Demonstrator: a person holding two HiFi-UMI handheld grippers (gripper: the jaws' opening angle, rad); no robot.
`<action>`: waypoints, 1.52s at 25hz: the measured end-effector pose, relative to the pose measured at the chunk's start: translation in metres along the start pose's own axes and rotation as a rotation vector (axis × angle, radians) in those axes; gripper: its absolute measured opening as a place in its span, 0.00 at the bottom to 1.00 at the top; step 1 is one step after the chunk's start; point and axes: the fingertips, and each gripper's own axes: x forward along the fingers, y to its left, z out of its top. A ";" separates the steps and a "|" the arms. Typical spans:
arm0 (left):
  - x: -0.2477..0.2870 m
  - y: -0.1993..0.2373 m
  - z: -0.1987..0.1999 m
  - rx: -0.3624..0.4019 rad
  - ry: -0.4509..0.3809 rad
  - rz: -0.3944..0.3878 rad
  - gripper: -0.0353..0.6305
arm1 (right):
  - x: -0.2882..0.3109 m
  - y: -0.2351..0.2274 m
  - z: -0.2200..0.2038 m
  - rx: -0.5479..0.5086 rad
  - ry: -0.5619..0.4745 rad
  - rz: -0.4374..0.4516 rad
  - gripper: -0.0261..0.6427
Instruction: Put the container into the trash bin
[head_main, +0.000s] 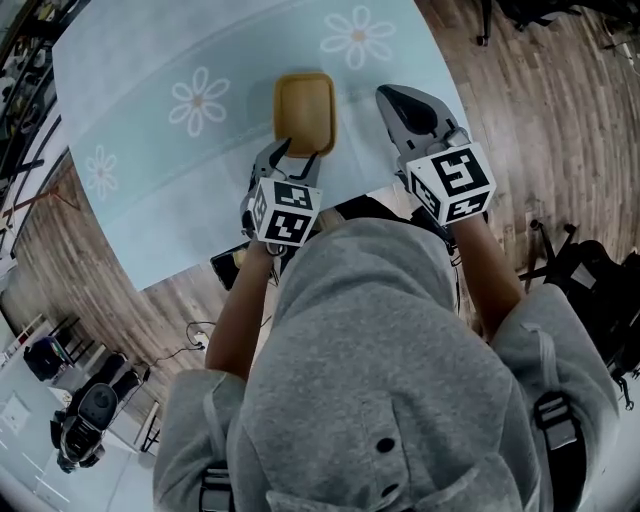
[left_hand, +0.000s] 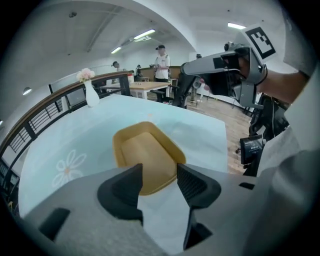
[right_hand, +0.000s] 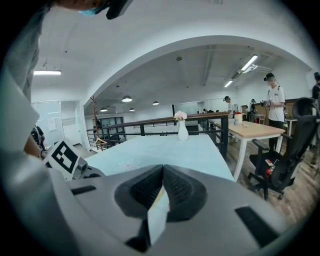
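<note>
Looking down from the head: tan container (head_main: 304, 112) lying flat and open side up on the pale blue flower-printed table (head_main: 150, 180). Just at its six o'clock, left gripper (head_main: 295, 158), tips by the near rim. In the left gripper view, jaws of the left gripper (left_hand: 159, 170) spread wide, with the container (left_hand: 147, 150) partly framed in the gap and its near corners masked by the jaw bodies. No pad pressing on it. Cannot tell whether the tips touch the table.

At the container's three o'clock, right gripper (head_main: 392, 100) over the table and apart from the container. In the right gripper view, jaws of the right gripper (right_hand: 162, 170) closed tip to tip, clamping nothing that can be made out. Only a pale sliver showing in the slot behind the tips. Container hidden there behind the gripper's own body. At nine o'clock, just the left gripper's marker cube (right_hand: 65, 157).

Near table edge and much of both forearms covered by the grey hood (head_main: 370, 350). Table's far side cut off at twelve o'clock in the head view. White vase (right_hand: 182, 130) small at the far end, flowers too small to make out.
</note>
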 end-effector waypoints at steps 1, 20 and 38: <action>0.004 -0.005 0.002 0.016 0.008 -0.011 0.37 | -0.001 -0.003 -0.001 0.003 0.001 -0.002 0.08; 0.044 -0.049 -0.004 0.227 0.183 -0.139 0.16 | -0.012 -0.033 -0.008 0.027 -0.001 -0.041 0.08; -0.003 0.001 -0.038 0.140 0.131 0.032 0.10 | 0.003 0.029 -0.006 -0.042 0.011 0.049 0.08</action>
